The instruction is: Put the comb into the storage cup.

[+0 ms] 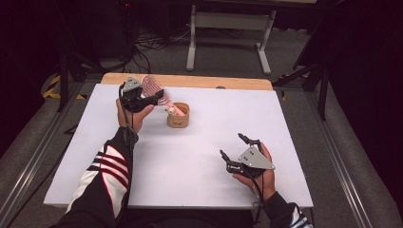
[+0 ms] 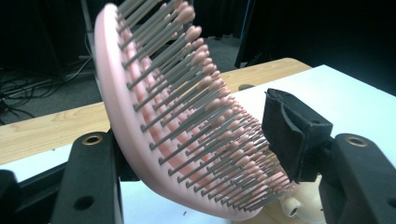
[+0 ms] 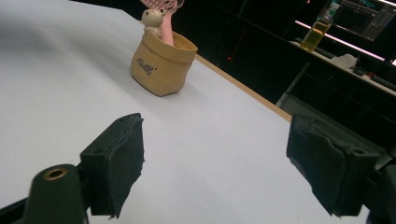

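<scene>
One tan pot [image 1: 178,115] on your bench [image 1: 199,156], one pink hairbrush [image 1: 154,89] standing handle-down in it. Left claw [image 1: 151,97] brackets the brush head, pads apart. Right claw [image 1: 234,148] apart, empty.

Counting it off now: one pink hairbrush [image 1: 154,89] is sitting with its handle down in one tan holder [image 1: 179,115], and one small bear figure [image 3: 152,18] is perching at that holder's rim. Two grippers are showing: one left gripper [image 1: 151,97] just beside the holder, one right gripper [image 1: 236,146] well apart from it.
</scene>
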Motion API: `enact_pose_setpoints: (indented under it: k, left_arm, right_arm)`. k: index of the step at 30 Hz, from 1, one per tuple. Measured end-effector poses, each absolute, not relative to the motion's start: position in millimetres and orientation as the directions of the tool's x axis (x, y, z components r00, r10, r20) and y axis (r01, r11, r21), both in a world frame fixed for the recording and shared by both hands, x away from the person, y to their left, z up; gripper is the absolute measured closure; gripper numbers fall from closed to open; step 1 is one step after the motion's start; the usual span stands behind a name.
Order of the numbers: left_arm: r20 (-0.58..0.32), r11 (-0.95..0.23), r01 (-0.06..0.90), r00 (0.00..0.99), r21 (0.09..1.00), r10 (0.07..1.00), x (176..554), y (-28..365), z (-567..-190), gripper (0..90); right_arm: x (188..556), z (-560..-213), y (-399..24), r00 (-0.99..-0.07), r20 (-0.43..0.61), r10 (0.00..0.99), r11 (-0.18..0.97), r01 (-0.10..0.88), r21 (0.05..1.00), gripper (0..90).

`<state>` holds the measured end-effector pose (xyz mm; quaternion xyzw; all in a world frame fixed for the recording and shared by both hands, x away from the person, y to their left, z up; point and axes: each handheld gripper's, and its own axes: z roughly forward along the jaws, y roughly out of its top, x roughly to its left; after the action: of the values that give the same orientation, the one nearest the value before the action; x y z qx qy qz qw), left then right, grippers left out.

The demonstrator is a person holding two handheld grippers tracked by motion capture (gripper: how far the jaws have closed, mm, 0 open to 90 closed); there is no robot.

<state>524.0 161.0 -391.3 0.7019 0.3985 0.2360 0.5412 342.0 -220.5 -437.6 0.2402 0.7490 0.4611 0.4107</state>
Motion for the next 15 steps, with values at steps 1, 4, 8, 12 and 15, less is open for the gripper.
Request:
enact_pose_setpoints:
  k: [1,4,8,12,15]
  left_arm:
    - [-0.094,-0.098,0.297,0.569,0.950,0.817,523.9,161.0,-390.8,38.1]
    - [-0.095,-0.093,0.293,0.567,0.951,0.819,522.7,162.4,-389.4,37.2]
    - [-0.089,-0.090,0.282,0.566,0.955,0.820,521.2,165.6,-387.1,34.5]
    - [-0.087,-0.083,0.274,0.555,0.958,0.827,520.2,169.5,-385.7,30.7]
    - [-0.086,-0.080,0.268,0.556,0.960,0.827,519.9,170.9,-385.6,30.6]
  right_arm:
    - [342.1,-437.5,-220.5,-0.548,-0.394,0.738,0.459,-0.020,0.888,19.9]
    - [341.5,-437.4,-220.6,-0.542,-0.394,0.742,0.458,-0.019,0.889,21.1]
    - [341.1,-436.6,-221.5,-0.537,-0.392,0.747,0.452,-0.022,0.892,21.3]
    - [341.2,-436.9,-220.5,-0.541,-0.398,0.741,0.458,-0.026,0.889,21.3]
    - [341.3,-437.1,-220.5,-0.541,-0.396,0.742,0.458,-0.023,0.889,21.3]
